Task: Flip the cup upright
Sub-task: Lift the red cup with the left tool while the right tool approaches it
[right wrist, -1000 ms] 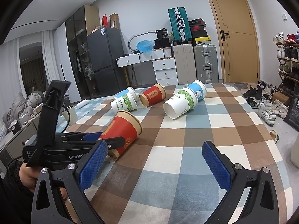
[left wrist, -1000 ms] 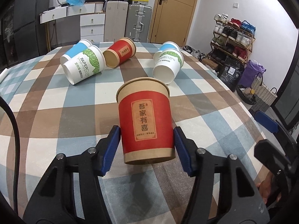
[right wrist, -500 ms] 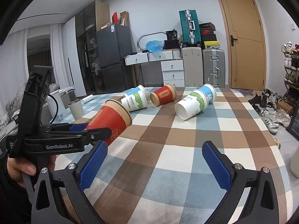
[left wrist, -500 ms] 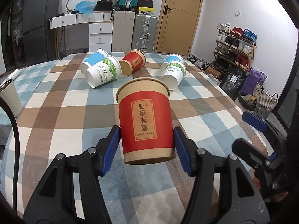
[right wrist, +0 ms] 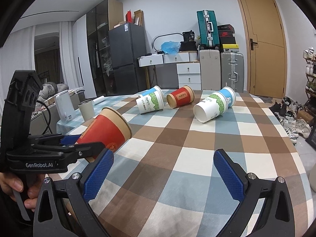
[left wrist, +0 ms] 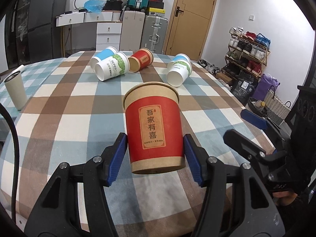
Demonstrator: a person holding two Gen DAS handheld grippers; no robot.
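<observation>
My left gripper [left wrist: 155, 158] is shut on a red paper cup [left wrist: 153, 126] with a brown rim and Chinese lettering, holding it by its lower half above the checked tablecloth [left wrist: 79, 106]. In the right wrist view the same cup [right wrist: 107, 130] is tilted, its mouth pointing up and to the right, clear of the table. My right gripper [right wrist: 162, 174] is open and empty, low over the near part of the table, to the right of the left gripper [right wrist: 79, 145].
Several paper cups lie on their sides at the far end: a white-green one [left wrist: 111, 69], a red one [left wrist: 140, 59], a white-green one [left wrist: 178, 72]. A grey tumbler [left wrist: 15, 90] stands at the left edge. A shoe rack [left wrist: 248, 53] stands to the right.
The left gripper has lifted the red cup off the table and tipped it further up. The right gripper has stayed open, almost still.
</observation>
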